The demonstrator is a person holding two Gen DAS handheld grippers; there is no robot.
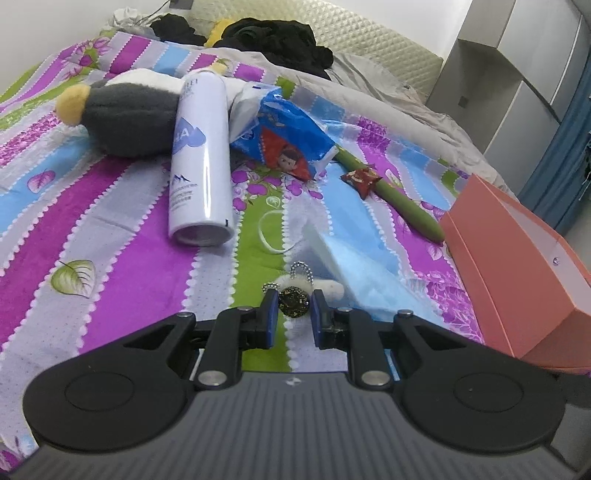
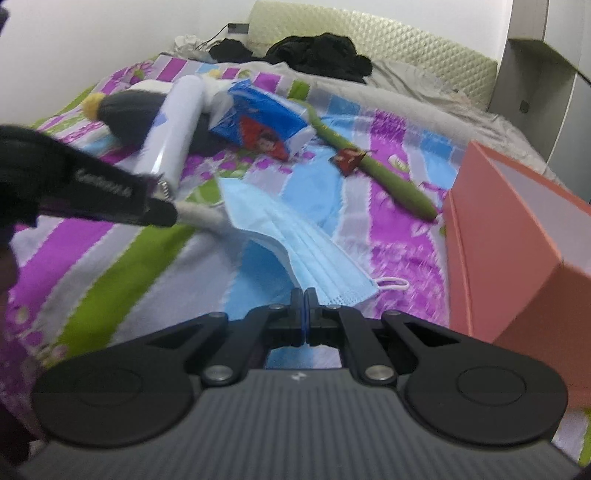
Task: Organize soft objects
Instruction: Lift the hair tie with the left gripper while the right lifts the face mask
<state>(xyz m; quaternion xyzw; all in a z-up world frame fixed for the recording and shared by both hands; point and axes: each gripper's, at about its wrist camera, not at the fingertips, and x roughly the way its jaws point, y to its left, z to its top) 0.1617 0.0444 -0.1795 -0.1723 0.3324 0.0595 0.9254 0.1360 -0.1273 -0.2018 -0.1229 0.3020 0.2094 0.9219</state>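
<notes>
Bed: a striped sheet (image 1: 122, 206) in purple, green, blue and grey with leaf and flower prints covers it; a padded headboard (image 1: 369, 33) stands at the far end.
Left gripper (image 1: 293, 306): clenched on a small glittery keychain (image 1: 293, 302); its bead chain loops above the pads and a white fluffy piece sticks out to the right.
Right gripper (image 2: 305, 295): pressed fully together at the near edge of the mask (image 2: 291, 236); whether a fold of it is pinched I cannot tell.
Mask: light blue, pleated, lying flat on the sheet near both grippers, one white ear loop showing at its right corner.
Plush (image 1: 122, 118): grey and white with a yellow tip, lying on its side at the far left of the sheet.
Can (image 1: 201, 158): white spray can lying on its side, its top resting against the plush, its base toward the camera.
Tissue pack (image 1: 288, 125): blue with a red cartoon panel, crumpled, just right of the can.
Pen (image 1: 391, 192): green, long, lying diagonally from under the tissue pack toward the box.
Wrapper (image 1: 360, 179): small, red, lying on the pen.
Box (image 1: 517, 266): pink, open, white inside, at the right edge of the bed, the pen's tip close to its corner.
Clothes (image 1: 280, 37): dark heap by the headboard.
Blanket (image 1: 388, 88): grey, rumpled, on the far right of the bed.
Wardrobe (image 1: 517, 66): grey, to the right of the bed.
</notes>
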